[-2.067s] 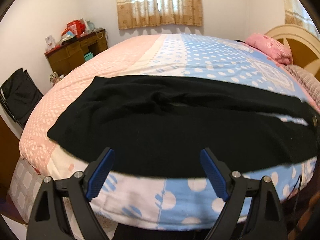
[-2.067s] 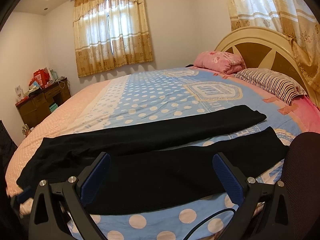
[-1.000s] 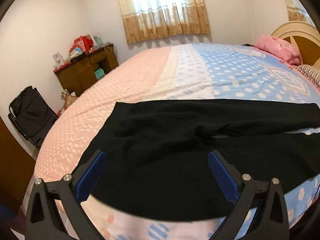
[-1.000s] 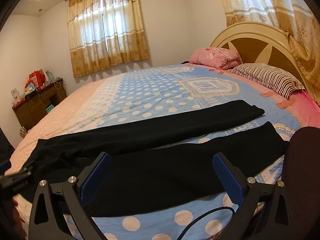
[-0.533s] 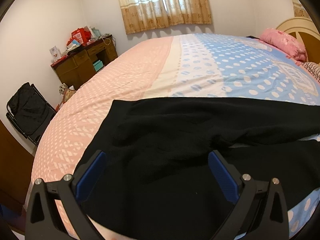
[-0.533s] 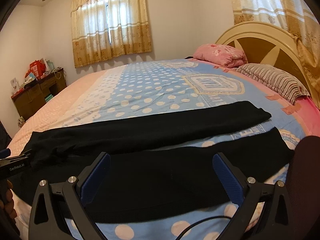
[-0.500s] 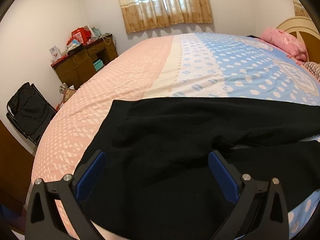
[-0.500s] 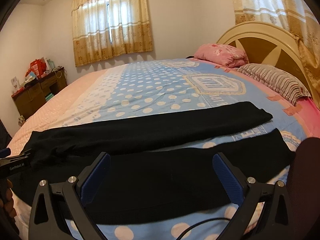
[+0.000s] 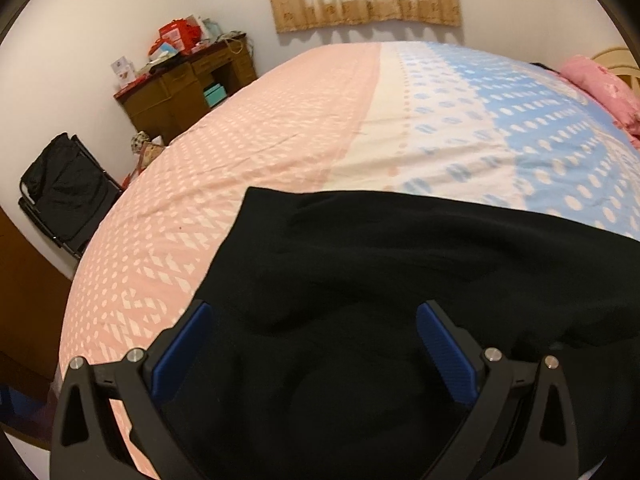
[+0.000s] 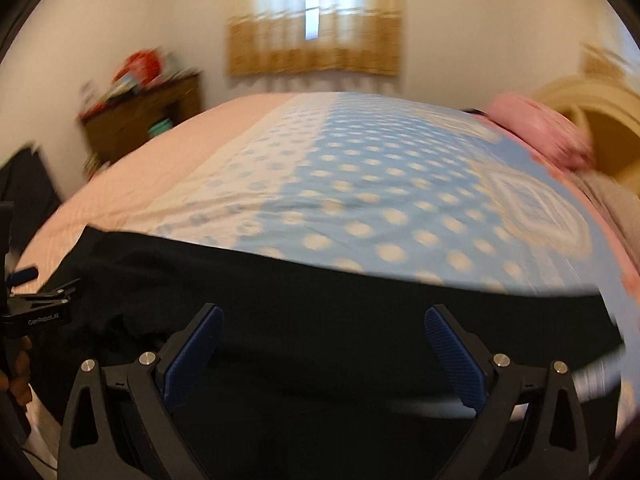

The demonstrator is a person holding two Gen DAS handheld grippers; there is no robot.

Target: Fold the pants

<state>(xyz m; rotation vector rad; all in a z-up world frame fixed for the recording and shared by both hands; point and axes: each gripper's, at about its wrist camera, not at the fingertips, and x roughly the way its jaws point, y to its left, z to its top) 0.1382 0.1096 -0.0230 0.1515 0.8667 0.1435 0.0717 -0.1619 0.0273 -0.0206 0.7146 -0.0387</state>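
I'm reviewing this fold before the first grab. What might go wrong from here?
The black pants are rumpled near the waist, so the open left gripper may pinch one layer or a stray wrinkle. The right wrist view is motion-blurred, so the open right gripper may be moving fast enough to land off the edge. The pants lie close to the bed edge; a tug might slide them off.

Both wrist cameras sit low at the bed's [image 9: 304,136] near edge, close over the black pants [image 9: 400,280], facing the far window [image 10: 314,36]. Both show the left desk [image 9: 180,88]; the right view is blurred.
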